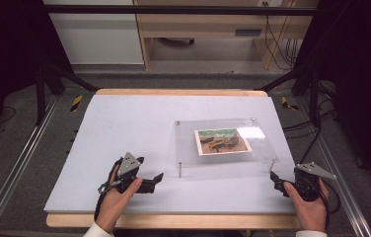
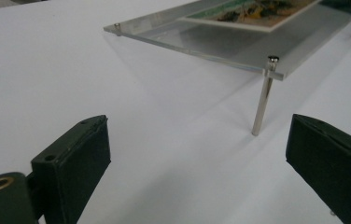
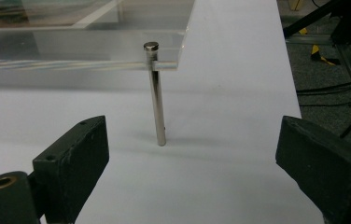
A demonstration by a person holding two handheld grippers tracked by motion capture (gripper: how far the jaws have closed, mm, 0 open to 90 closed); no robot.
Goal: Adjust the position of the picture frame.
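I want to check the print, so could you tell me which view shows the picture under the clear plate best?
The high view: the picture lies whole and face-up beneath the clear plate. The left gripper view catches a slanted strip of it at the top edge. The right gripper view gives a blurred sliver through the plate's edge.

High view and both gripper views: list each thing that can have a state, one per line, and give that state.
clear acrylic frame: raised on metal legs, tilted, near edge higher.
photo: flat within the frame, picture side up.
near left leg: upright on the table.
near right leg: upright on the table.
left gripper: open, holding nothing.
right gripper: open, holding nothing.
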